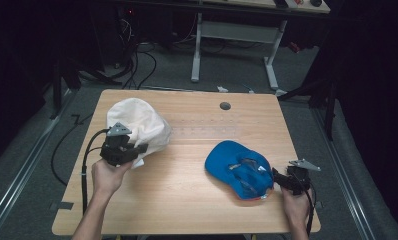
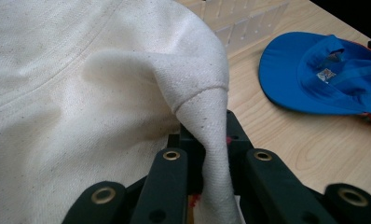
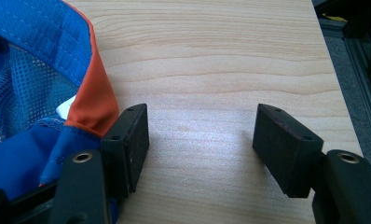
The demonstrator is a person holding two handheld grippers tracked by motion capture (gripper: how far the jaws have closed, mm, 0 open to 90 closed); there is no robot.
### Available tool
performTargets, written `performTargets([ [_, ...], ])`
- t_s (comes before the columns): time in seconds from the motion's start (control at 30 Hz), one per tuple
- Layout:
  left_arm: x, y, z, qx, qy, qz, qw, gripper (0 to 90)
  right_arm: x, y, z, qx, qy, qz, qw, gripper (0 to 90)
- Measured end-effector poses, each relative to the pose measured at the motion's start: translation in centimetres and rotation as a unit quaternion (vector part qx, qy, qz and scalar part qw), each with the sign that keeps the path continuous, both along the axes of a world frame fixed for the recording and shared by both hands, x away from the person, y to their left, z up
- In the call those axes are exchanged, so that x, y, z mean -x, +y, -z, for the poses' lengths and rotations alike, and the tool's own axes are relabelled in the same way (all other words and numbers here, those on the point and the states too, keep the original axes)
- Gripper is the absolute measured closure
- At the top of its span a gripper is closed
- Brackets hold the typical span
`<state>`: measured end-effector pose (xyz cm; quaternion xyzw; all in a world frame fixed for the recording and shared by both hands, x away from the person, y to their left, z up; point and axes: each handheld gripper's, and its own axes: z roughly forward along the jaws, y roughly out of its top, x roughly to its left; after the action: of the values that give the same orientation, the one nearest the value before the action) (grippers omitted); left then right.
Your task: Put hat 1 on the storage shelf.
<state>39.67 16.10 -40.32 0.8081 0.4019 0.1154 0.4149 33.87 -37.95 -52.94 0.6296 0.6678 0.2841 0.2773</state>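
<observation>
A cream cloth hat [image 1: 137, 125] sits at the table's left side. My left gripper [image 1: 137, 151] is shut on a fold of its edge, and the pinched cloth [image 2: 207, 140] runs down between the two black jaws. A blue cap [image 1: 239, 169] with an orange trim lies upside down at the right. My right gripper [image 1: 278, 179] rests beside its right edge with the jaws apart. In the right gripper view the right gripper [image 3: 200, 140] has only bare wood between its pads, and the cap's orange edge [image 3: 92, 105] lies just outside the left pad [image 3: 137, 140].
The wooden table [image 1: 187, 200] has a round cable hole [image 1: 225, 106] near its far edge. A clear gridded sheet [image 2: 242, 21] lies mid-table. Cables trail on the floor [image 1: 62, 145] at the left; a desk frame [image 1: 237, 45] stands behind.
</observation>
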Motion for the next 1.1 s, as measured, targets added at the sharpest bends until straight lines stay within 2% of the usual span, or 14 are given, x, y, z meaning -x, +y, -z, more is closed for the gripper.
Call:
performTargets([
  [0.13,-1.3,-0.3,-0.6,-0.003,0.001,0.007,1.0000,83.2,0.0,0.0,0.0,0.000,0.000,0.000,1.0000,36.1],
  [0.5,-4.4,-2.0,-1.3,-0.043,0.005,0.018,0.9989,83.2,0.0,0.0,0.0,0.001,0.000,-0.001,1.0000,36.1],
  [0.6,-5.0,-2.6,-1.5,-0.072,0.005,0.020,0.9972,83.3,0.0,0.0,0.0,0.001,0.000,-0.001,1.0000,36.1],
  [0.83,-6.2,-3.4,-2.0,-0.101,0.010,0.020,0.9947,83.2,0.0,0.0,0.0,0.002,0.000,-0.001,1.0000,36.1],
  [0.93,-6.6,-3.9,-2.0,-0.119,0.014,0.022,0.9925,83.3,0.0,0.0,0.0,0.002,0.000,-0.001,1.0000,36.1],
  [1.1,-6.9,-4.4,-2.0,-0.139,0.019,0.026,0.9898,83.4,0.0,0.0,0.0,0.002,0.000,-0.001,1.0000,36.1],
])
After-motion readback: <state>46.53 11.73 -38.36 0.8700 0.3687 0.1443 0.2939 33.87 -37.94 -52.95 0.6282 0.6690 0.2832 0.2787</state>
